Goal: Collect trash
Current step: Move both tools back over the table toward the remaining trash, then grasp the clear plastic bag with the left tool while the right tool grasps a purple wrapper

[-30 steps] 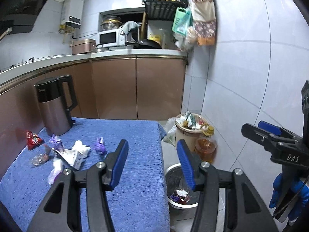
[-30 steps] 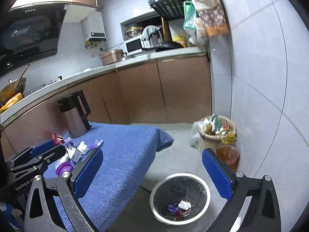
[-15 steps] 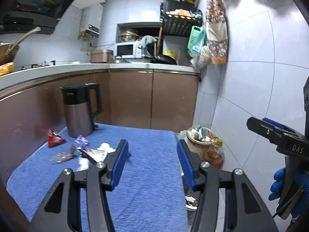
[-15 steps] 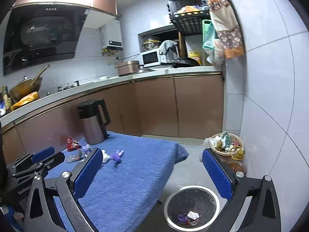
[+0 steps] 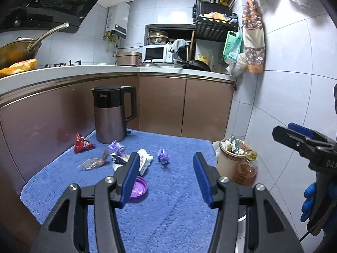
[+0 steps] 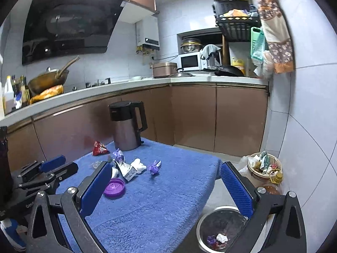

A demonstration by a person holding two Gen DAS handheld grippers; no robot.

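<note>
Both tongs, the left gripper (image 5: 166,176) opening and the right gripper (image 6: 166,184) spread, hang empty near the kettle (image 5: 111,113), seemingly ready for wrappers (image 5: 163,156).

Blue towel-covered table (image 5: 179,210) w/ kettle (image 5: 111,116), purple lid (image 5: 138,188), wrappers (image 5: 163,156) (scattered).

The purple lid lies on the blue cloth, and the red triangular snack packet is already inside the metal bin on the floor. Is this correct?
Not quite. The red triangular snack packet lies on the blue cloth near the kettle, not in the metal bin; the right wrist view shows it. The purple lid is on the cloth.
</note>
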